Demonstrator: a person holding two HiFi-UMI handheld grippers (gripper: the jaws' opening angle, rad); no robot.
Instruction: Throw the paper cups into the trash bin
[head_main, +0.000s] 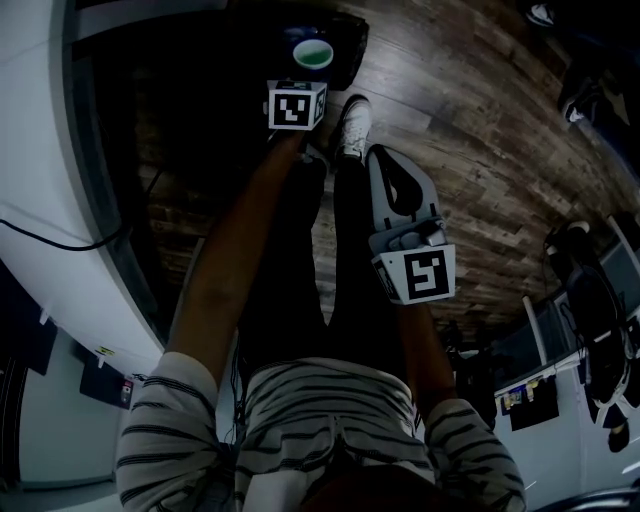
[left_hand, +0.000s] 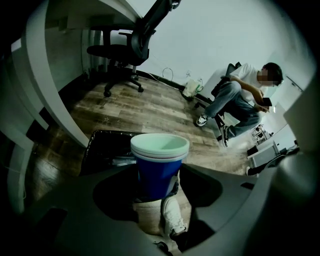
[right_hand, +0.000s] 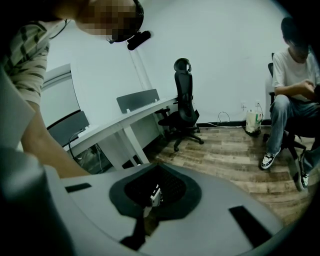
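A stack of blue paper cups (left_hand: 159, 167) with white rims stands upright between the jaws of my left gripper (left_hand: 159, 184), which is shut on it. In the head view the top cup's pale green inside (head_main: 313, 53) shows just past the left gripper (head_main: 308, 75), directly above the trash bin (head_main: 345, 45). The bin (left_hand: 102, 150) is lined with a black bag and stands on the wooden floor, behind and to the left of the cups. My right gripper (head_main: 380, 158) hangs lower, by my right leg. Its jaws meet with nothing between them.
A curved white desk (head_main: 45, 160) runs along my left. My white shoe (head_main: 352, 125) stands close to the bin. A seated person (left_hand: 240, 95) is at the far right and a black office chair (left_hand: 122, 50) at the back. Another desk (right_hand: 125, 122) and chair (right_hand: 182, 110) stand beyond.
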